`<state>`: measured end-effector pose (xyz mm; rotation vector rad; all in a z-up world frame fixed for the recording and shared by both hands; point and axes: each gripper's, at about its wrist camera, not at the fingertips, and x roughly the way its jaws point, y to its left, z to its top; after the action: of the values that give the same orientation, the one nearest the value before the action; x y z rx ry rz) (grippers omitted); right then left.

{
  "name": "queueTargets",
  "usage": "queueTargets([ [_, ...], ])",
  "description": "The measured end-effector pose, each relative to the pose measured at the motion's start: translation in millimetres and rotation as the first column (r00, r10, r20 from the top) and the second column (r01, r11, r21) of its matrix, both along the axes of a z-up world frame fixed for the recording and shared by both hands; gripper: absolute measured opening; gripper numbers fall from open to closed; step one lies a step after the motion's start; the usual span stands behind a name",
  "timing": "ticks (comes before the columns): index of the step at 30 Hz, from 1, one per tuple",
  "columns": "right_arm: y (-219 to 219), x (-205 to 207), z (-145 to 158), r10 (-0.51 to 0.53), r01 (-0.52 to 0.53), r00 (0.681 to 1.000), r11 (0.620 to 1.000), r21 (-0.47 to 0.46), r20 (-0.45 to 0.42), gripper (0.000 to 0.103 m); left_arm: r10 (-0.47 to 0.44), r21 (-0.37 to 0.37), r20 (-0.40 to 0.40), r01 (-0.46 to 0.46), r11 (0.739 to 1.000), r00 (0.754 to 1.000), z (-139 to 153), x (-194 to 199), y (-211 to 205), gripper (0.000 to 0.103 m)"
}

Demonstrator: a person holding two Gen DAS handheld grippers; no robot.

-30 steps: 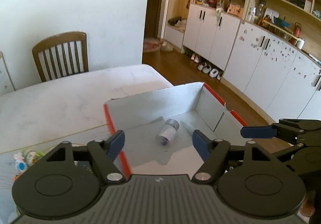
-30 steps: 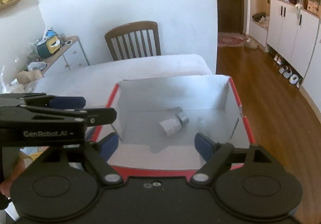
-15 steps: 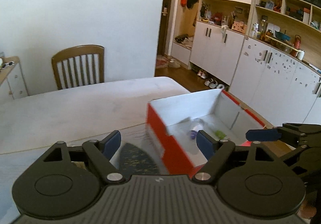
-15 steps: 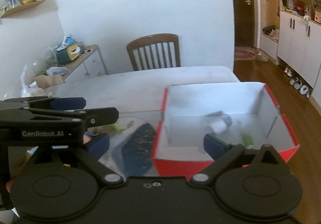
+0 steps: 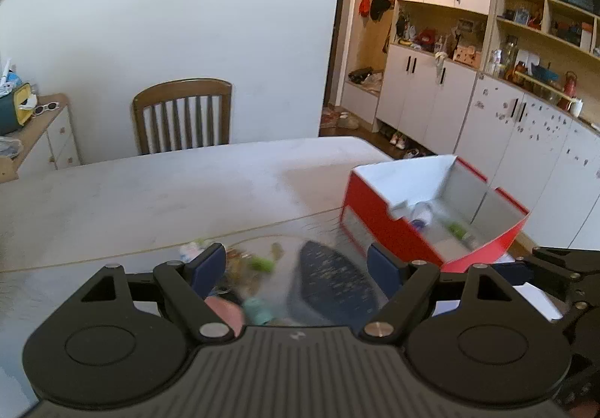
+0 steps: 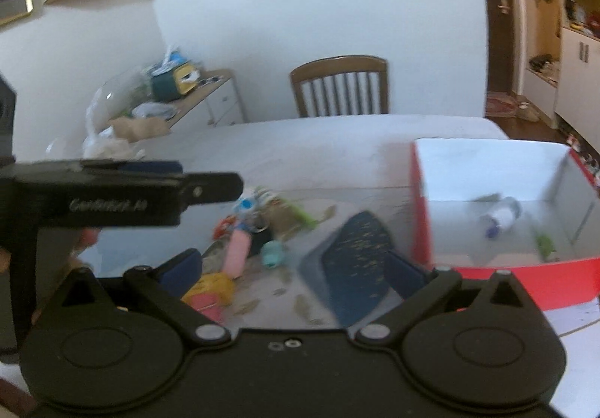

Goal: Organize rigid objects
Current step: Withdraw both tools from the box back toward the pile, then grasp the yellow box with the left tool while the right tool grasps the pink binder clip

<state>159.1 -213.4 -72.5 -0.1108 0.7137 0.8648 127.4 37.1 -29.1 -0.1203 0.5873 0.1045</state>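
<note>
Both tongs spread apart, empty. Small items pile (image 6: 258, 230) on surface just ahead of right tongs (image 6: 296, 266), ahead-left of its gap; also just ahead of left tongs (image 5: 296, 264). Pink tube (image 6: 237, 249) long axis runs roughly along tongs' pointing line. Red box (image 6: 498, 230) off to right.

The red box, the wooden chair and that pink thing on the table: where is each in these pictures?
red box (image 6: 483, 277): right wrist view, on its red front wall.
wooden chair (image 5: 182, 88): left wrist view, on its curved top rail.
pink thing (image 6: 237, 249): right wrist view, on its middle.

White table (image 5: 168, 189), red box (image 5: 378, 226), small clutter (image 6: 255, 230)
</note>
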Motion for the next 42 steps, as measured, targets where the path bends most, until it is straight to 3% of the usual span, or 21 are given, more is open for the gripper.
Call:
queueTargets([
  [8, 34, -30, -20, 0.145, -0.145, 0.989, 0.987, -0.073, -0.011, 0.103, -0.011, -0.033, -0.086, 0.008, 0.999, 0.996, -31, -10, 44, 0.083],
  [14, 52, -39, -38, 0.189, -0.193, 0.981, 0.974, -0.117, -0.046, 0.102, 0.020, -0.019, -0.143, -0.023, 1.000, 0.990, -57, -15, 68, 0.083],
  [20, 69, -42, -59, 0.230, -0.240, 0.970, 0.957, -0.163, -0.076, 0.099, -0.009, -0.058, -0.207, -0.003, 0.998, 0.978, -83, -18, 84, 0.082],
  [26, 84, -46, -83, 0.263, -0.271, 0.963, 0.934, -0.233, -0.064, 0.086, -0.057, -0.078, -0.238, 0.040, 0.996, 0.970, -104, -21, 89, 0.082],
  [32, 99, -44, -95, 0.296, -0.302, 0.953, 0.920, -0.251, -0.065, 0.078, -0.087, -0.090, -0.246, 0.066, 0.994, 0.965, -111, -24, 91, 0.082],
  [36, 107, -41, -102, 0.312, -0.321, 0.947, 0.914, -0.250, -0.076, 0.067, -0.102, -0.112, -0.250, 0.076, 0.991, 0.963, -115, -25, 96, 0.081],
  [38, 111, -40, -105, 0.313, -0.323, 0.946, 0.913, -0.250, -0.080, 0.064, -0.104, -0.116, -0.261, 0.075, 0.990, 0.960, -117, -24, 98, 0.071],
  [42, 117, -35, -109, 0.309, -0.324, 0.946, 0.916, -0.237, -0.095, 0.057, -0.115, -0.123, -0.272, 0.084, 0.989, 0.955, -121, -20, 98, 0.068],
])
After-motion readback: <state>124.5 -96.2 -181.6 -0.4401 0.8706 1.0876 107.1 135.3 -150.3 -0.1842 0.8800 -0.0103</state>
